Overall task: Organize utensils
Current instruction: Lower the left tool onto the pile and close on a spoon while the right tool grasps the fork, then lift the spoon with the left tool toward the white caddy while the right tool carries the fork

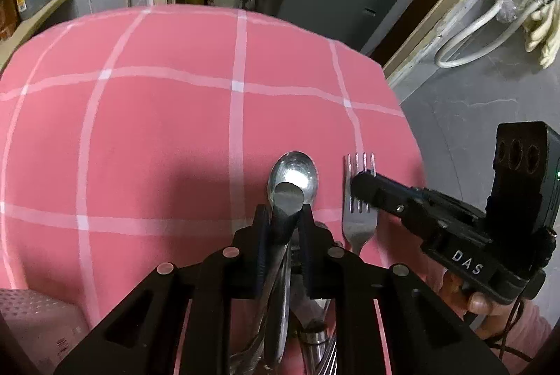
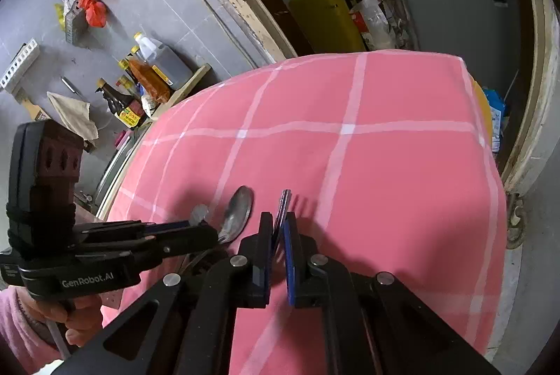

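Covering the table, the pink checked cloth bears a spoon and a fork side by side. My left gripper pinches what looks like a metal handle just over the spoon's bowl. My right gripper is pressed together on the fork, seen edge-on.

Both tools are matte black plastic with round silver pivot pins. The right hand-held gripper carries white "DAS" lettering; the left hand-held gripper reads "GenRobot.AI". Its fingers have blue pads. The person wears a fuzzy pink sleeve.
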`<state>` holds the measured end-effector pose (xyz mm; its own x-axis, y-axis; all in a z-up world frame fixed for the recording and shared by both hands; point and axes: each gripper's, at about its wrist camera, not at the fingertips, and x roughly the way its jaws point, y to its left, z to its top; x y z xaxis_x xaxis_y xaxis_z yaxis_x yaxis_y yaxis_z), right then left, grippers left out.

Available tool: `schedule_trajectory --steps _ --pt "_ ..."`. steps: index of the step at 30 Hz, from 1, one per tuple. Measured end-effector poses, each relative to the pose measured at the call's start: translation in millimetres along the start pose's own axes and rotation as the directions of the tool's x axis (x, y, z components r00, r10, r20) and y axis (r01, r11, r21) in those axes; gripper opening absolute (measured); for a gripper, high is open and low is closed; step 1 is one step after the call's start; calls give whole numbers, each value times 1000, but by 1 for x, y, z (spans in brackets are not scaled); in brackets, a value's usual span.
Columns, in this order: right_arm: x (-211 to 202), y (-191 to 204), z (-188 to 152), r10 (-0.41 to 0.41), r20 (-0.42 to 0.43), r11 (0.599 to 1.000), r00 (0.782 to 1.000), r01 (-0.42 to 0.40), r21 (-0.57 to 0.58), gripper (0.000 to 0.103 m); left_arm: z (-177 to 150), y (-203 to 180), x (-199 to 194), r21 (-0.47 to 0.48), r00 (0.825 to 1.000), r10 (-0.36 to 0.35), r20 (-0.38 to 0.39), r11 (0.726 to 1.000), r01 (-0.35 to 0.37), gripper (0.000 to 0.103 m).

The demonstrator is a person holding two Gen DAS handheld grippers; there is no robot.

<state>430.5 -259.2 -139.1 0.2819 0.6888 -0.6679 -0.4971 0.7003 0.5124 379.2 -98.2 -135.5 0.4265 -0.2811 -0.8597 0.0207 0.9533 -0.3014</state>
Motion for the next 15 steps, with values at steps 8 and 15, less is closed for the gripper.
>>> schedule_trajectory --steps 8,15 --pt "-13 17 -9 -30 47 999 998 29 22 5 -4 0 -15 4 999 11 38 1000 -12 12" --pt "-41 41 -18 -75 154 997 985 75 10 3 -15 0 -50 26 992 7 130 1000 -10 8"
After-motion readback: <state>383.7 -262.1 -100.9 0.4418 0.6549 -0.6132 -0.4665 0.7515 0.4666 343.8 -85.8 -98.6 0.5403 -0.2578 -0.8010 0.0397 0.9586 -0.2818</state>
